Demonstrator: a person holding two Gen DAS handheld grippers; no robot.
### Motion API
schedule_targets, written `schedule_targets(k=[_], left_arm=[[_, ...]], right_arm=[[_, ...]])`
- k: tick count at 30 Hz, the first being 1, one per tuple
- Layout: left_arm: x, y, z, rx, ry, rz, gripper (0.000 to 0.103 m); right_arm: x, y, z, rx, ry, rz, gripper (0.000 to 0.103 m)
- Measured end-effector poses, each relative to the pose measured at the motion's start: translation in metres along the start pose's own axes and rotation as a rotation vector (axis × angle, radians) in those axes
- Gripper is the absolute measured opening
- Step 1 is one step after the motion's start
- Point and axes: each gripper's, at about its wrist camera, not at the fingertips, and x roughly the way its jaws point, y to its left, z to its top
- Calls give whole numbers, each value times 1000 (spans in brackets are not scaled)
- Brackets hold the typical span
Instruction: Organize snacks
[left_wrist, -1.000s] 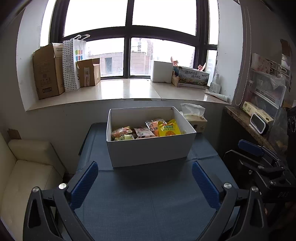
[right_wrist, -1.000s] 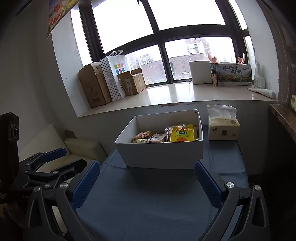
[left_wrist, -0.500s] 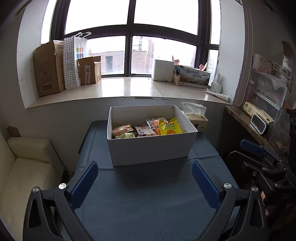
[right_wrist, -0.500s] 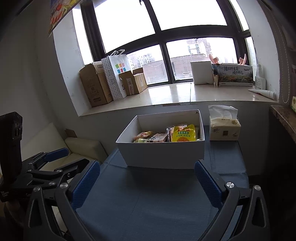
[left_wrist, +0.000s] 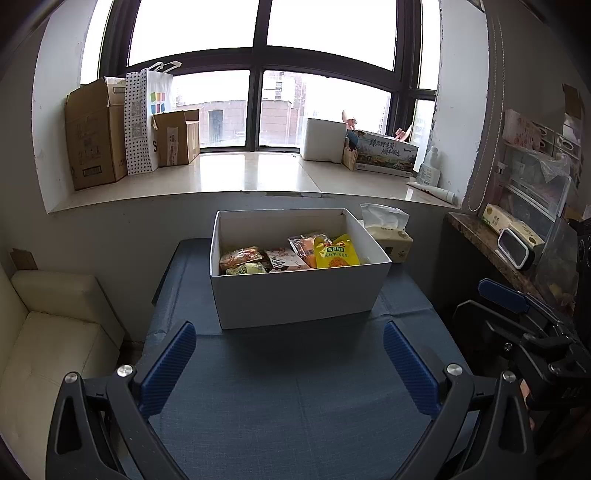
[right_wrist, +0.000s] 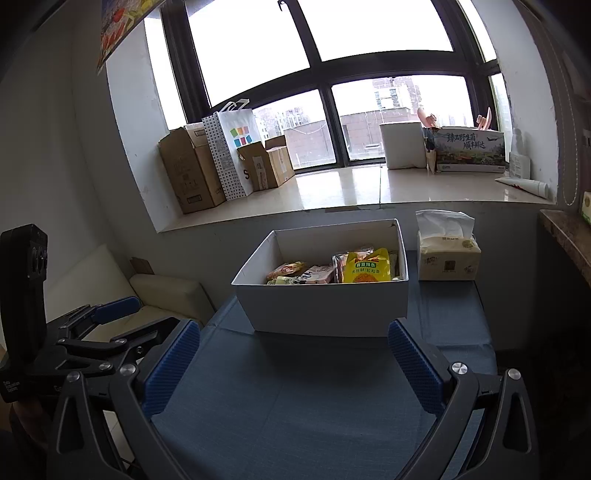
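Observation:
A white cardboard box (left_wrist: 295, 299) (right_wrist: 325, 314) stands on the blue-covered table (left_wrist: 295, 398) (right_wrist: 295, 398). Inside lie several snack packets, among them a yellow bag (left_wrist: 335, 253) (right_wrist: 366, 266) and an orange-red packet (left_wrist: 240, 255). My left gripper (left_wrist: 288, 363) hangs open over the near part of the table, short of the box, with nothing between its fingers. My right gripper (right_wrist: 291, 363) is also open and empty, equally short of the box. Each gripper shows at the edge of the other's view.
A tissue box (left_wrist: 388, 236) (right_wrist: 447, 254) sits right of the white box. Cardboard boxes (left_wrist: 96, 136) and a dotted paper bag (left_wrist: 146, 118) stand on the windowsill. A cream sofa (left_wrist: 48, 332) is on the left, a cluttered shelf (left_wrist: 517, 236) on the right.
Both grippers have drifted slightly, so the box sits a little differently in each view. Nothing was grasped or released.

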Motion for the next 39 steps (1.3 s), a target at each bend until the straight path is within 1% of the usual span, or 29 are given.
schedule_targets(k=[19, 39], left_arm=[[-1, 5, 0, -18, 2, -18, 103], [-2, 7, -3, -7, 13, -10, 103]], right_arm=[[2, 3, -2, -10, 11, -10, 103], [4, 3, -4, -13, 25, -22, 103]])
